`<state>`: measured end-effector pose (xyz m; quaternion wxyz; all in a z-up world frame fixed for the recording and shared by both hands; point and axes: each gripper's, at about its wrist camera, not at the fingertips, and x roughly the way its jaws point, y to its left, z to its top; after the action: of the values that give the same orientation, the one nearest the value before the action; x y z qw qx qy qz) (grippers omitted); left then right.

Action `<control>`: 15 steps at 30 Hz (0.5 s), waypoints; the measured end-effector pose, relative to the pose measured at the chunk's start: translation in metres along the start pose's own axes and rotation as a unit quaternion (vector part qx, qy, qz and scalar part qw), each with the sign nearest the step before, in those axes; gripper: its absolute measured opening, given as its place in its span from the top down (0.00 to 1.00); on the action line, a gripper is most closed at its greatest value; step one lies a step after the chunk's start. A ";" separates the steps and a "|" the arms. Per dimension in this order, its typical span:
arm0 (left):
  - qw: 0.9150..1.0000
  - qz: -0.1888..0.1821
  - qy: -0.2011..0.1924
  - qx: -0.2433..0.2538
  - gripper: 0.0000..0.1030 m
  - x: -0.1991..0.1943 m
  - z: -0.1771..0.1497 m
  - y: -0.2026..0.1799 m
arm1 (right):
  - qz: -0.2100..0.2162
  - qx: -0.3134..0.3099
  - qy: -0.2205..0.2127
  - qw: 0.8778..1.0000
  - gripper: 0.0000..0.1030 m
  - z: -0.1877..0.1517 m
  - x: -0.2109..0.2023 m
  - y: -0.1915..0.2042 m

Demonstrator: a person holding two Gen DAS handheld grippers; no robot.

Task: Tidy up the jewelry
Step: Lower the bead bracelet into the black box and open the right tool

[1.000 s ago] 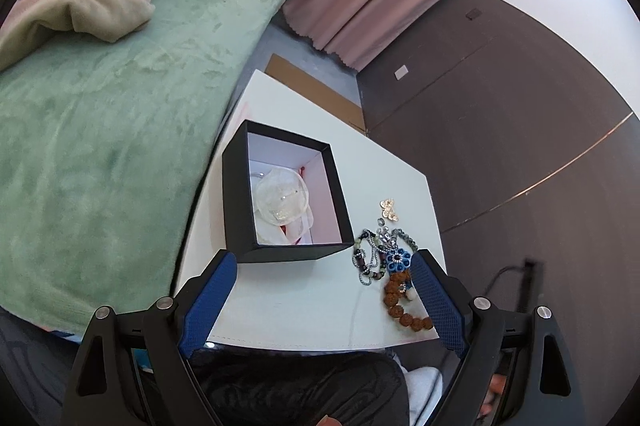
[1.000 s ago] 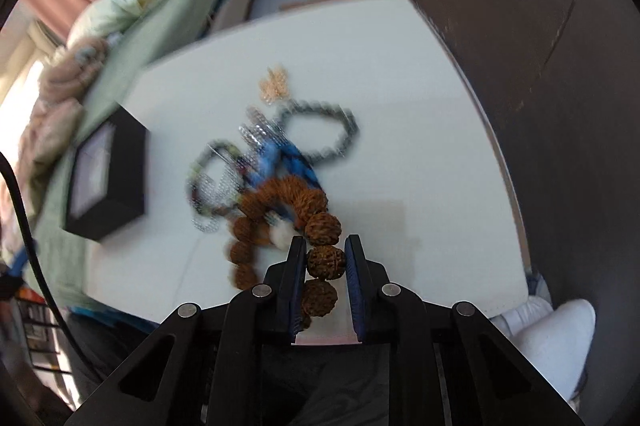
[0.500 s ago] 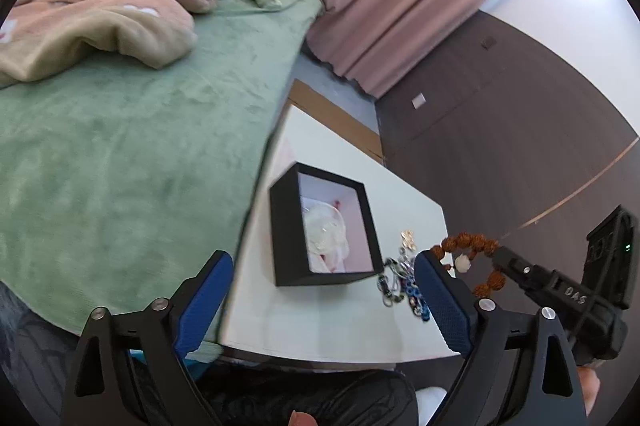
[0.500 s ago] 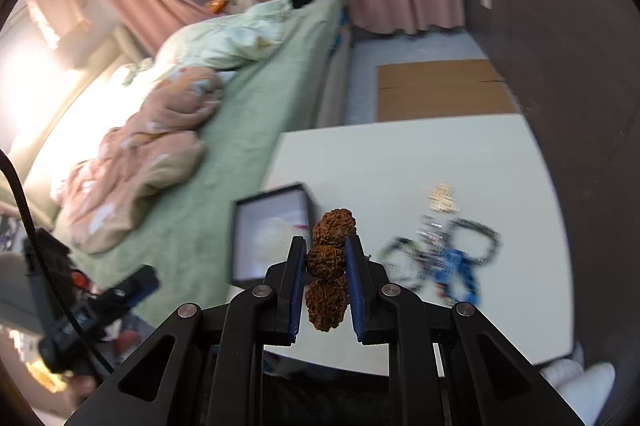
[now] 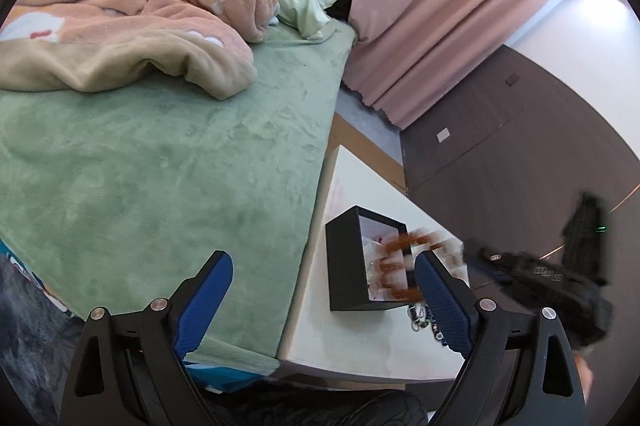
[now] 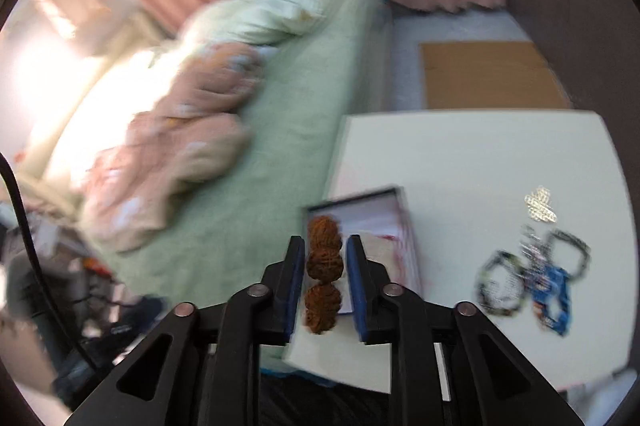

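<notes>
A bracelet of big brown knobbly beads (image 6: 322, 258) hangs between the fingers of my right gripper (image 6: 326, 242), whose jaws are opening; a thin gap shows beside the beads. It hangs over the black box with white lining (image 6: 400, 226). In the left wrist view the bracelet (image 5: 400, 266) is a brown blur above the box (image 5: 346, 266). My left gripper (image 5: 322, 266) stands wide open over the bed's edge, left of the box, with nothing between its fingers. A tangle of dark and blue bracelets (image 6: 536, 274) and a pale butterfly charm (image 6: 540, 203) lie on the white table (image 6: 460, 153).
A bed with a green cover (image 5: 160, 165) runs along the table's left edge, with a pink blanket (image 5: 120, 25) heaped on it. Pink curtains (image 5: 440, 5) hang behind. Cardboard (image 6: 488, 73) lies on the floor beyond the table. A dark wall is on the right.
My right gripper lifted the brown bracelet off the pile, carried it left over the box, and its jaws have parted. My left gripper moved left, off the table toward the bed.
</notes>
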<state>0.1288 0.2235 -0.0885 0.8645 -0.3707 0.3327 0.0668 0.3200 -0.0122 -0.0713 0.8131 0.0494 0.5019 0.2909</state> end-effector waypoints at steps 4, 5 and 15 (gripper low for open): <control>1.000 0.009 -0.017 0.007 0.10 -0.002 -0.004 -0.004 | 0.006 0.031 -0.003 1.000 0.49 -0.009 0.001 -0.022; 1.000 0.009 -0.019 0.007 0.10 -0.001 -0.005 -0.005 | 0.008 0.035 -0.003 0.999 0.49 -0.012 -0.001 -0.028; 0.998 -0.003 -0.054 0.023 0.10 0.007 -0.020 -0.034 | -0.004 0.079 -0.047 0.996 0.41 -0.048 -0.049 -0.085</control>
<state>0.1356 0.1848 -0.0824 0.8895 -0.3480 0.2862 0.0767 0.2997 -0.1182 -0.0883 0.8306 0.1248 0.4847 0.2442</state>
